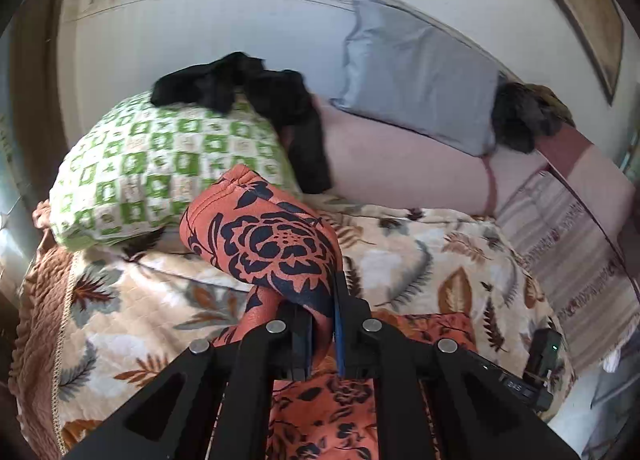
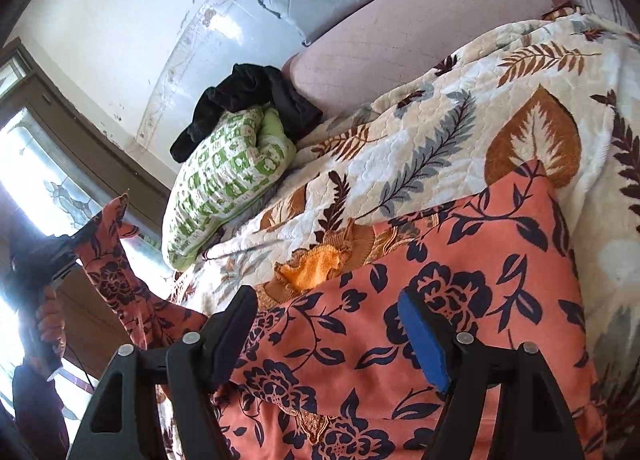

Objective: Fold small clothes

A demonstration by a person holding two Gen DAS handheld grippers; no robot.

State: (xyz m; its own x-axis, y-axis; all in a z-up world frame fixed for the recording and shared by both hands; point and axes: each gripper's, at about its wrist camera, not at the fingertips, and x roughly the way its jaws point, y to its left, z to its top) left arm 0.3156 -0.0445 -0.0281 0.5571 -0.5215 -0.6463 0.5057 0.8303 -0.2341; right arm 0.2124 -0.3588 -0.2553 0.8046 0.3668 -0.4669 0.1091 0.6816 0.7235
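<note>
An orange garment with dark blue flowers (image 2: 460,280) lies spread on the leaf-patterned bedspread (image 2: 420,132). My left gripper (image 1: 322,324) is shut on one end of it, and that part (image 1: 272,244) stands up in a fold in front of the camera. In the right wrist view the left gripper (image 2: 56,256) holds this end up in the air at the far left, off the bed's edge, with a person's hand (image 2: 50,324) on its handle. My right gripper (image 2: 326,300) hovers open just above the flat part of the garment, nothing between its fingers.
A green-and-white checked pillow (image 1: 160,172) with a black garment (image 1: 248,88) draped over it lies toward the wall. A grey pillow (image 1: 420,76) leans further right. An orange embroidered cloth (image 2: 316,264) peeks out beside the garment. A window (image 2: 44,180) is at the left.
</note>
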